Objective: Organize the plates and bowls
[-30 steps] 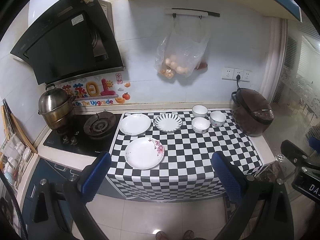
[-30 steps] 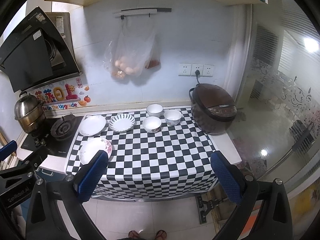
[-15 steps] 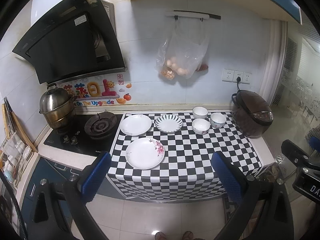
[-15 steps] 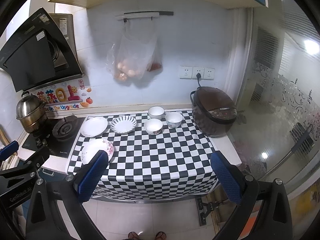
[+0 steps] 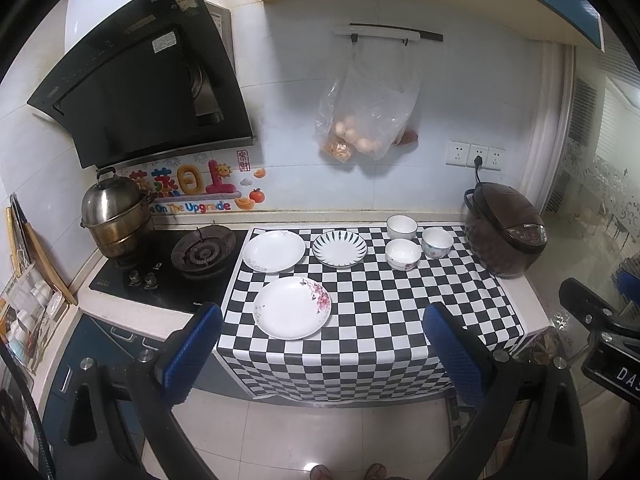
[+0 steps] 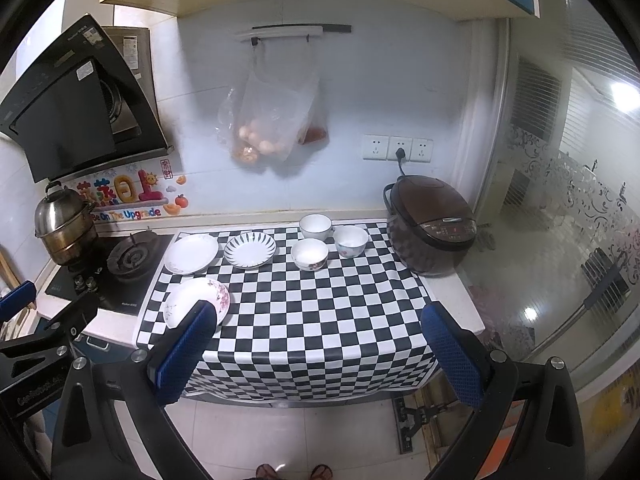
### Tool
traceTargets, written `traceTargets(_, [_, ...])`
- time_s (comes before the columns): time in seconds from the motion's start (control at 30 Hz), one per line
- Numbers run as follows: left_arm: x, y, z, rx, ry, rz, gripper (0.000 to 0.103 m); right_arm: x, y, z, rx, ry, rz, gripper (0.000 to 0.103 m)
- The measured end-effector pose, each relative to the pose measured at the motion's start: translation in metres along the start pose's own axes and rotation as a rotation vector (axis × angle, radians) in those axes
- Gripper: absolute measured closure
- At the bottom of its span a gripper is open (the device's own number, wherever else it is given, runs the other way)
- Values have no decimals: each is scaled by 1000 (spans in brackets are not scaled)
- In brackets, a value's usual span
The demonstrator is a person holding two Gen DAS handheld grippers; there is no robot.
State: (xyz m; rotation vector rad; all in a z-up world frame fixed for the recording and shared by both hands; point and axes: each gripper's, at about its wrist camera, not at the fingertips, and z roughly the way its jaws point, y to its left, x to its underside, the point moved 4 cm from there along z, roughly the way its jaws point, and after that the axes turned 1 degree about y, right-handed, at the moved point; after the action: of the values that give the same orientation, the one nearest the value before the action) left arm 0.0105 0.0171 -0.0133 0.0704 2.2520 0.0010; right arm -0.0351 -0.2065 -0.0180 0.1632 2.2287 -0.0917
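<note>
I am holding both tools back from the bench (image 5: 520, 308), out over the floor, and nothing is being touched yet. My left tool (image 5: 320, 340) is standing wide open and holding nothing, and my right tool (image 6: 320, 344) is wide open and holding nothing too. The flowered plate (image 5: 293, 307) is lying flat near the front edge of the bench, and it is sitting ahead of my left tool and a little to its left side (in the right view it is peeking out from behind my left finger (image 6: 184, 354), far off to that side). So I am thinking the left tool is the nearer one for it. The white plate (image 5: 274, 251) and the striped plate (image 5: 339, 249) are lying farther back, side by side, and the three bowls (image 6: 310, 254) are sitting close together nearer the rice cooker (image 6: 430, 226), more in front of my right tool.
</note>
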Motion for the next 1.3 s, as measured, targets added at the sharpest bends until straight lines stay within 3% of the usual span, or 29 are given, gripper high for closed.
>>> traceTargets(0.5, [-8, 4, 2, -5, -7, -5, 0, -5, 1, 7, -14, 5, 2, 0])
traceTargets(0.83, [-15, 13, 24, -23, 0, -40, 0, -16, -10, 40, -18, 30, 28, 0])
traceTargets(1.03, [-14, 29, 67, -117, 28, -93, 0, -14, -11, 104, -99, 52, -9, 0])
traceTargets(1.23, [0, 62, 138, -233, 137, -130, 0, 7, 24, 204, -342, 252, -77, 0])
traceTargets(1.3, [7, 75, 164, -248, 182, -144, 0, 13, 35, 232, -369, 291, -89, 0])
